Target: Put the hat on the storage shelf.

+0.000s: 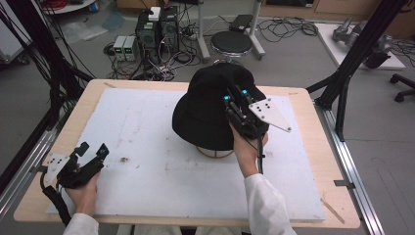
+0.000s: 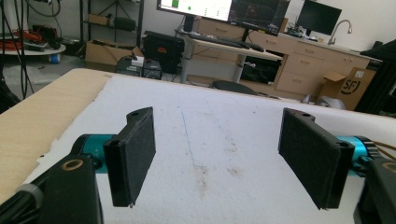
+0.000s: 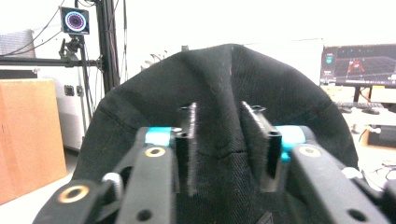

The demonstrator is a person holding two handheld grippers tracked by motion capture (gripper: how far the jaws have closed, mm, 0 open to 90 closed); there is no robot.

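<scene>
A black bucket hat [image 1: 205, 115] sits domed over a thin wooden ring stand [image 1: 215, 154] on the white foam board [image 1: 147, 166]. My right gripper [image 1: 236, 95] reaches onto the hat's crown from the near right. In the right gripper view a raised fold of the hat [image 3: 224, 88] runs between the jaws of the right gripper [image 3: 219, 114], which stand apart and open. My left gripper [image 1: 93, 148] rests at the board's near left corner, held in a hand. The left gripper [image 2: 218, 135] is wide open with only bare board between its pads [image 2: 135, 149].
The board lies on a wooden table [image 1: 58, 147]. Black frame posts [image 1: 342, 83] stand off the right edge and cables hang at the left. A stool [image 1: 231, 43] and computer boxes [image 1: 156, 29] sit on the floor beyond the far edge.
</scene>
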